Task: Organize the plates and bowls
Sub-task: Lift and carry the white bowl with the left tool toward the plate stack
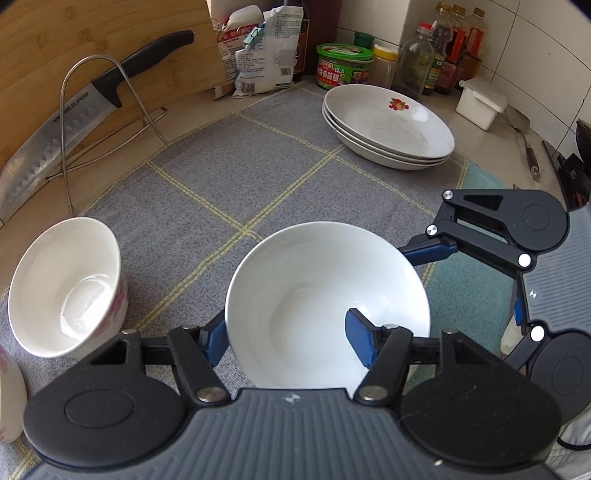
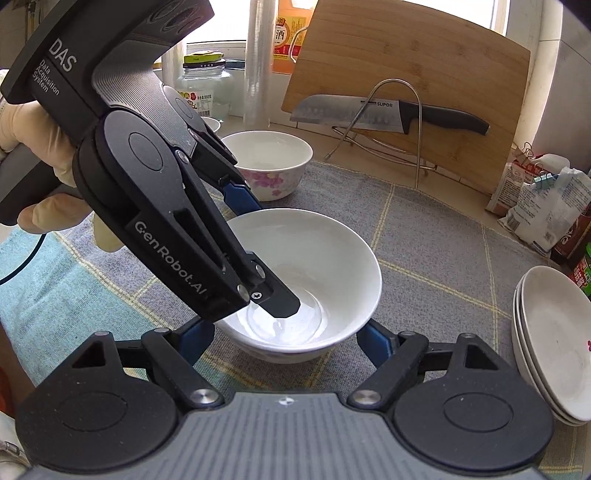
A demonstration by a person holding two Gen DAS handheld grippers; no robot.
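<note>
White tiled wall, bright window, grey checked mat.

On the checked mat, a bowl sits nearest; a second bowl lies left, stacked plates behind right

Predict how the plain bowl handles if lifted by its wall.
Bowl: glossy glaze, so likely slippery in the left gripper, which straddles its wall. Looks ceramic: rigid, probably chips if dropped. Narrow foot, wide rim: may tip when pushed high.
</note>
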